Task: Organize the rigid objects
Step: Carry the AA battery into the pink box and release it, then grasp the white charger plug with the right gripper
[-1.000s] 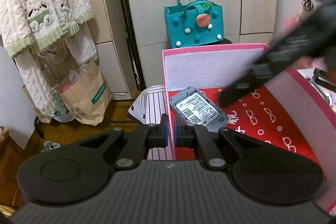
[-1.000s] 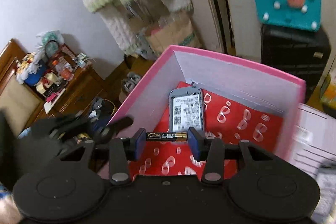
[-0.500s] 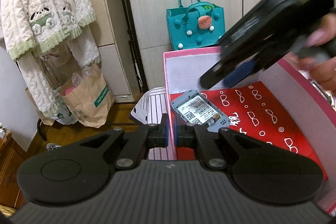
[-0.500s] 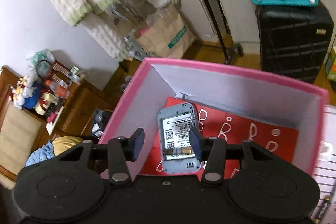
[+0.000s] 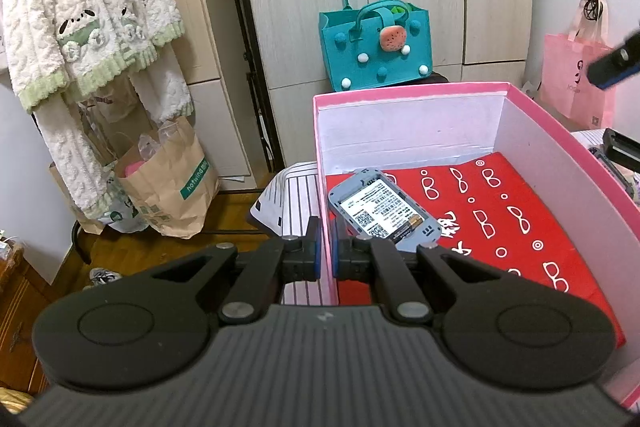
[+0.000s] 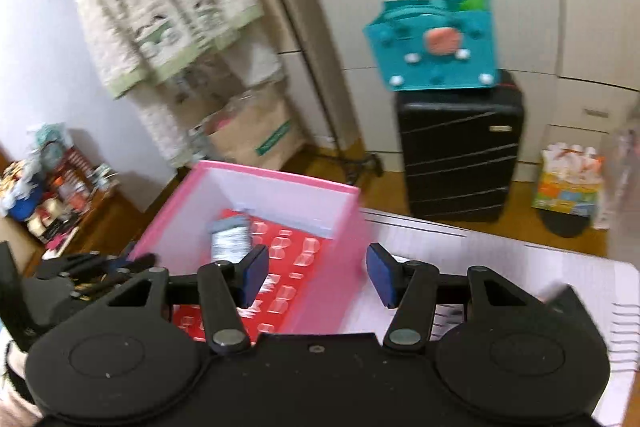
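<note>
Presently the step in hand appears to be the gap between one deposit and the next pick. The open pink cardboard box (image 5: 404, 95) holds two rigid items. One flat grey device with a white barcode label (image 5: 382, 209) lies face-up near the box's front-left corner, on the red printed liner (image 5: 504, 219). One black-and-gold cylindrical battery (image 5: 408, 231) rests across the device's near end.

The left gripper (image 5: 324, 253) has its fingers pressed onto the box's left wall — steadying it, by my judgement. The right gripper (image 6: 316, 273) hangs above the box's right wall with fingers spread and nothing between them.

The next move calls for carrying the right gripper over the white striped table surface (image 6: 500, 259) to a further item; none is clearly identifiable in these blurred views.

Count: one box, one device, one battery, two grippers.
</note>
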Motion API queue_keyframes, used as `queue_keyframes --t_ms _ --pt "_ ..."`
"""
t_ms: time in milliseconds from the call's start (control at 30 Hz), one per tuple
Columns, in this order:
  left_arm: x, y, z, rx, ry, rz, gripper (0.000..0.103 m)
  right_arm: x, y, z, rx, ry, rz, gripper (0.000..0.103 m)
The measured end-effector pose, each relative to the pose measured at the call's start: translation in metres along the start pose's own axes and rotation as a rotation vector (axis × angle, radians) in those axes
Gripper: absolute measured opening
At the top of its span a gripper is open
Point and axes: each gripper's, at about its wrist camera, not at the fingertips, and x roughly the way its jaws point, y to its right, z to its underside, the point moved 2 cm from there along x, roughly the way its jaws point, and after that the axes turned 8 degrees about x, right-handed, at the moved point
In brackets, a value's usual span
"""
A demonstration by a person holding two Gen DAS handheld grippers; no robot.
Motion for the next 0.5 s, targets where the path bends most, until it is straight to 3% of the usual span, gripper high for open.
queue_keyframes --t_ms 233,367,500 --pt "0.001 0.002 -0.001 0.004 -0.011 -0.012 0.006 0.035 0.034 0.031 -0.102 0.007 0.064 0.060" --pt "0.001 0.002 -0.001 -0.001 -0.012 -0.015 0.007 0.065 0.052 0.046 -0.106 -0.015 0.058 0.060" --pt "0.001 0.000 0.000 -0.012 -0.015 -0.021 0.008 0.086 0.056 0.049 -0.179 0.022 0.093 0.060"
